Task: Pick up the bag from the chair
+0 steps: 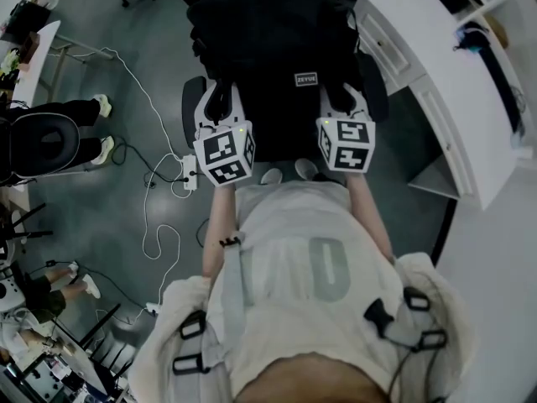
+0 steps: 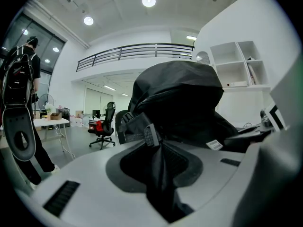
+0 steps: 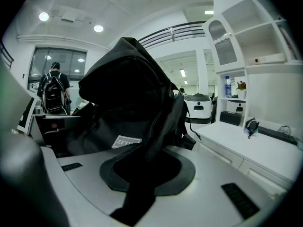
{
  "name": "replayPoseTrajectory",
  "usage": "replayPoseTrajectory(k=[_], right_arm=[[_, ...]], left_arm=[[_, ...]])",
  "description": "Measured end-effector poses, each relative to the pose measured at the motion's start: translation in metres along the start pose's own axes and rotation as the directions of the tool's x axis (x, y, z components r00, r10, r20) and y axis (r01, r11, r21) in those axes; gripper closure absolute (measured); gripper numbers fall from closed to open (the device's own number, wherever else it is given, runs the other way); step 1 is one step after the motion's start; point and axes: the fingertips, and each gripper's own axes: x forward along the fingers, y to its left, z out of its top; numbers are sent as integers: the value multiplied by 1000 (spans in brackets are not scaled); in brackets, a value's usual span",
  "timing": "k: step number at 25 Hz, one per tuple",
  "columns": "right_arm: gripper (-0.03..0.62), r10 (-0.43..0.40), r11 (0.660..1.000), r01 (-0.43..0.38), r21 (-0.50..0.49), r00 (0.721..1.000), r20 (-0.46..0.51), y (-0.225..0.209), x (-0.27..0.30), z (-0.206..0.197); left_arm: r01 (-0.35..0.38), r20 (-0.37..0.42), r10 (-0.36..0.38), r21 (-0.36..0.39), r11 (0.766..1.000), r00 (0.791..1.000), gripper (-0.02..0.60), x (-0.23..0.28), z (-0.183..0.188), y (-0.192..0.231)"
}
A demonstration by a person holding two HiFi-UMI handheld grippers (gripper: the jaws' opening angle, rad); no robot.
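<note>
Both arms are stretching forward side by side, pointing slightly down, with the left gripper (image 1: 220, 101) and right gripper (image 1: 342, 99) narrowed onto the black bag (image 1: 273, 40), which is lying between the armrests of the chair (image 1: 191, 107). Only the gripper views are showing the grip: the left strap (image 2: 161, 169) and right strap (image 3: 139, 174) are being pinched between the pads. The white desk (image 1: 436, 74) is crowding the chair's right side, while bare floor with a cable (image 1: 151, 217) is lying open on the left.
</note>
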Motion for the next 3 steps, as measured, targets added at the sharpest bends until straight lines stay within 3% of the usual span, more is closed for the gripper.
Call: replayPoseTrajectory(k=[3], right_arm=[[531, -5, 1000, 5, 5, 1000, 1, -5, 2, 2]], left_arm=[[4, 1, -4, 3, 1000, 1000, 502, 6, 2, -4]])
